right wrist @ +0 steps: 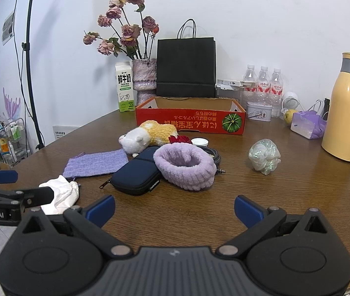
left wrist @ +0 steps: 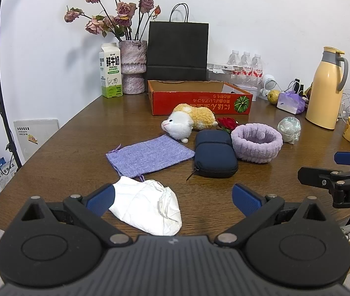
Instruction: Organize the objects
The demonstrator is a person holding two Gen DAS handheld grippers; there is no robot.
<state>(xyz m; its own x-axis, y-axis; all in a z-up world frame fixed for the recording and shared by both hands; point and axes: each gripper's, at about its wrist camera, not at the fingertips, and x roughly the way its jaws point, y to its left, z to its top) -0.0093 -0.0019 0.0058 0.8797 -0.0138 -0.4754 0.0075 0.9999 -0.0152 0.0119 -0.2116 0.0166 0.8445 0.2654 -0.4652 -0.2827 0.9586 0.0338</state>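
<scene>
Both tongs, left (left wrist: 172,197) and right (right wrist: 174,209), hung spread and empty before the red box (right wrist: 189,120), ready; loose things waited in front of it.

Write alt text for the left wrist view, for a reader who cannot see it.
An open left claw hovers low over a wooden table, a crumpled white cloth bag between its blue fingers. Beyond lie a purple pouch, navy zip case, lilac headband and plush sheep, before an open red cardboard box.
</scene>
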